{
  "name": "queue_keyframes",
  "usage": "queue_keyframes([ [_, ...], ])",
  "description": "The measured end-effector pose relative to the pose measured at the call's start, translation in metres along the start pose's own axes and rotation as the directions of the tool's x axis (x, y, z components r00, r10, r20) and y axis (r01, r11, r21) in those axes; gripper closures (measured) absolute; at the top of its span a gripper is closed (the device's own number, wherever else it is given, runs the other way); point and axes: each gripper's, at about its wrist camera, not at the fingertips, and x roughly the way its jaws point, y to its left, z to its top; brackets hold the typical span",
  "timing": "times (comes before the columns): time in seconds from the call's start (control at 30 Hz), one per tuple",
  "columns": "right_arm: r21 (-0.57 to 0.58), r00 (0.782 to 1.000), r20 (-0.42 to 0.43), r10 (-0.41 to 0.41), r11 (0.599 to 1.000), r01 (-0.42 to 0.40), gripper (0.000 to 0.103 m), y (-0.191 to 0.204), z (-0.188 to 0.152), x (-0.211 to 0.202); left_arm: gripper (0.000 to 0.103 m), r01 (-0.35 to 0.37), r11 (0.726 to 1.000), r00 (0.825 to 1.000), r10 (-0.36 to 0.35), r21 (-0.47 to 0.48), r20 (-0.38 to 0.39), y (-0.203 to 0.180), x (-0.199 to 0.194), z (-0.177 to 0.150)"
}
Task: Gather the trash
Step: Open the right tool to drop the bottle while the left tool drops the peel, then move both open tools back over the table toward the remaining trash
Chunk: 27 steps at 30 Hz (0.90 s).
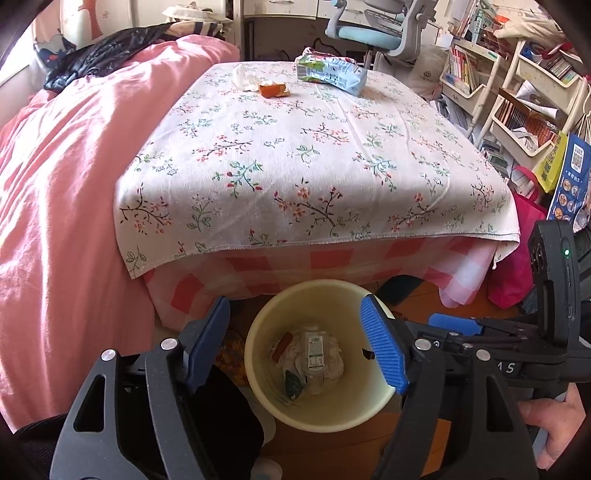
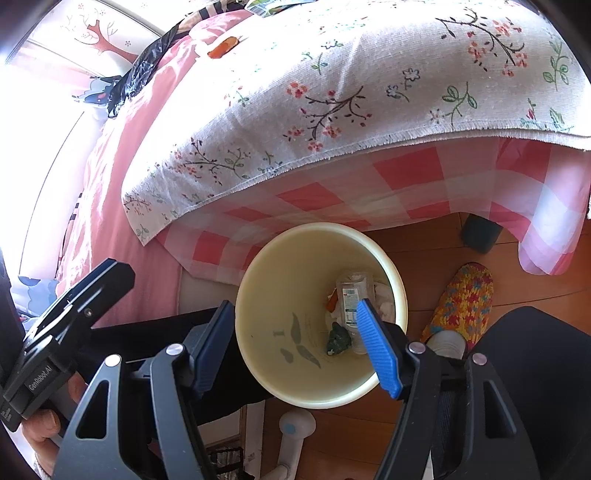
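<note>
My left gripper hangs open and empty over a cream bin on the floor by the table's near edge. In the bin lie a clear plastic bottle, an orange peel scrap, a green scrap and white tissue. My right gripper is open too, with nothing in it, above the same bin and bottle. At the far end of the floral tablecloth sit an orange peel, a crumpled tissue and a green-blue package.
A pink quilt lies along the table's left side. Behind the table are an office chair and crowded shelves, with bags at the right. A knitted slipper rests on the wood floor right of the bin.
</note>
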Motion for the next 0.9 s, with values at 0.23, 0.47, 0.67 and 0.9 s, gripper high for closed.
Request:
queue_keyframes([
  [0.23,-0.01,1.0,-0.009,-0.007,1.0,0.007,0.037,0.002,-0.001,0.002,0.032,0.001,1.0,1.0,-0.001,-0.009,0.009,0.001,-0.001,0.001],
  [0.47,-0.018,1.0,-0.016,-0.012,1.0,0.012,0.037,0.003,-0.002,0.004,0.032,-0.004,1.0,1.0,0.004,-0.005,0.021,0.001,-0.002,0.002],
  [0.67,-0.025,1.0,-0.019,-0.016,1.0,0.016,0.036,0.004,-0.002,0.005,0.027,-0.028,1.0,0.997,0.028,0.0,0.074,-0.001,-0.009,0.003],
  [0.9,-0.058,0.999,-0.011,-0.032,0.998,0.031,0.036,0.01,-0.004,0.005,0.025,-0.049,0.999,0.991,0.048,0.009,0.128,-0.002,-0.018,0.007],
])
